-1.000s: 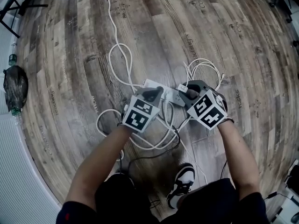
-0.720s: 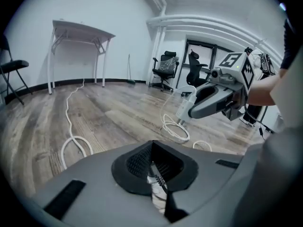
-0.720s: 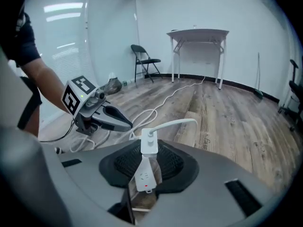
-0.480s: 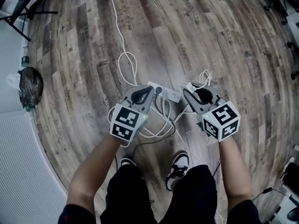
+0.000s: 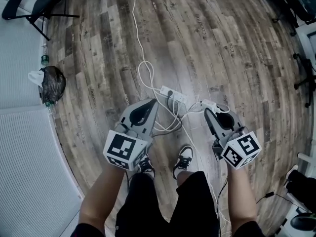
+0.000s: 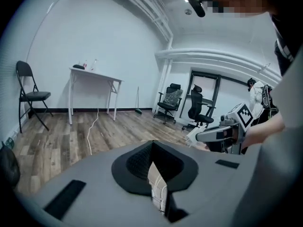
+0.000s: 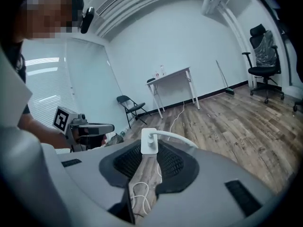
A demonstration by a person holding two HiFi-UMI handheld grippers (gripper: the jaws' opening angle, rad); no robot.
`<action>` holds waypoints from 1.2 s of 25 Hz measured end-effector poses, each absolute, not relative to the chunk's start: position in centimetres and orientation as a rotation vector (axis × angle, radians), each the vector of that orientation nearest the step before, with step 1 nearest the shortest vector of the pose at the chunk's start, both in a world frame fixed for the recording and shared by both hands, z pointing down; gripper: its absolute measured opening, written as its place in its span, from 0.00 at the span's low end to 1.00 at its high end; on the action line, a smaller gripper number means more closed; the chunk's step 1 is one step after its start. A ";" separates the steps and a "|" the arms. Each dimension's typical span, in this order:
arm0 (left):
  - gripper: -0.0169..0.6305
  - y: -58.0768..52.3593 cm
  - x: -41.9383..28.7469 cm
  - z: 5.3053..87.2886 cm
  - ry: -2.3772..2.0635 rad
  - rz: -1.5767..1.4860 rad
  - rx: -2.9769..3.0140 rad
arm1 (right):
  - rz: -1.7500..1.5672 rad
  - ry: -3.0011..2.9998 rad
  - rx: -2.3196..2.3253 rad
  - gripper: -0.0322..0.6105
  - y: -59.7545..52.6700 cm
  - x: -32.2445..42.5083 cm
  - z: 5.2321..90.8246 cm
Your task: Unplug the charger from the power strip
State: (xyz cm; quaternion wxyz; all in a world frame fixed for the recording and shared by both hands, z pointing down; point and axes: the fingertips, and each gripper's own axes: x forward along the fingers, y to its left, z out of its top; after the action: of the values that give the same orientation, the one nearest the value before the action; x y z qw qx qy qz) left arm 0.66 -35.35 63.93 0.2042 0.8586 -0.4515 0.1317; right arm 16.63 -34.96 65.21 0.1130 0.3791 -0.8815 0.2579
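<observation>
The white power strip lies on the wood floor among loops of white cable. My right gripper is held high above the floor, to the right of the strip, shut on the small white charger. The charger's cable arcs away to the right, and the charger is clear of the strip. My left gripper hovers above the floor left of the strip. Its jaws are shut with nothing between them.
A black folding chair stands at the far left, with a dark bag by the white wall. Office chairs and a white table stand at the room's far side. The person's shoes are just behind the strip.
Both grippers have risen well above the floor as the person stood up. The right one carried the charger up and away from the strip, which stayed on the floor.
</observation>
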 end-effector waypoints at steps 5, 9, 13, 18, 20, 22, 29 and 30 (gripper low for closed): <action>0.06 -31.5 -2.4 53.2 -1.320 0.358 2.386 | 0.629 -2.696 1.053 0.22 -30.8 14.4 52.5; 0.06 -28.8 -5.2 44.5 -1.382 0.309 2.355 | 0.618 -2.704 1.108 0.22 -29.2 14.1 42.9; 0.06 -27.7 -7.7 35.2 -1.444 0.206 2.331 | 0.617 -2.718 1.312 0.22 -28.8 15.6 32.9; 0.06 -26.0 -9.1 23.5 -1.499 0.095 2.355 | 0.517 -2.754 1.393 0.22 -27.1 16.8 22.4; 0.06 -25.4 -9.1 19.6 -1.512 0.076 2.400 | 0.448 -2.788 1.384 0.22 -26.4 17.1 18.8; 0.06 -24.4 -8.9 15.9 -1.517 0.069 2.441 | 0.402 -2.790 1.404 0.22 -25.6 17.4 15.6; 0.06 -21.3 -7.4 7.7 -1.517 0.019 2.549 | 0.183 -2.742 1.418 0.22 -22.7 17.1 6.7; 0.06 -21.0 -7.2 7.1 -1.514 0.011 2.555 | 0.167 -2.760 1.415 0.22 -22.2 16.9 5.7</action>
State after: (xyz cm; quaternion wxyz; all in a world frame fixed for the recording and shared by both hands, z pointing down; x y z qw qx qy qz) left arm -7.20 -21.04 7.15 0.0856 0.8572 -0.5079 0.0036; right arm 16.91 -22.25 5.71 0.0176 0.4554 -0.8885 0.0537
